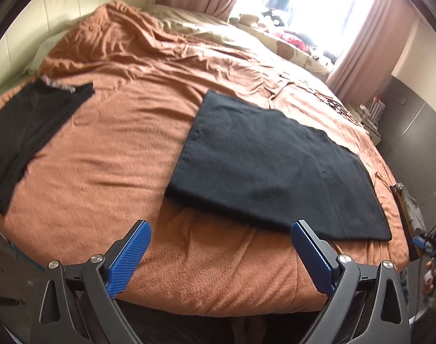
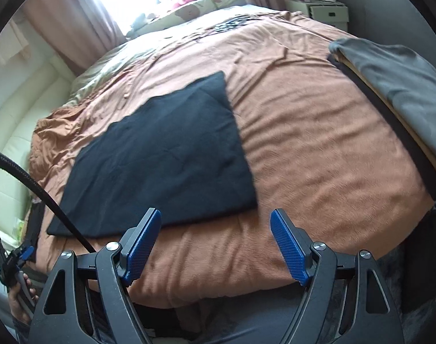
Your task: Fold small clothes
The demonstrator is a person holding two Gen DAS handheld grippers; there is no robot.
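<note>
Lying flat just ahead, the folded black garment [image 1: 278,172] is sitting right of the released left gripper [image 1: 221,258]; left of the released right gripper [image 2: 215,246], both empty.

Bare orange blanket [image 1: 109,154] lies open at 10 o'clock; the folded black cloth [image 1: 269,166] blocks 1 o'clock.

We note a bed [image 1: 89,177] under an orange blanket, a folded black garment [image 1: 275,172] lying flat at centre-right, another dark garment [image 1: 25,132] at left, and our left claw [image 1: 221,239] standing wide, empty, nearest the camera.
</note>
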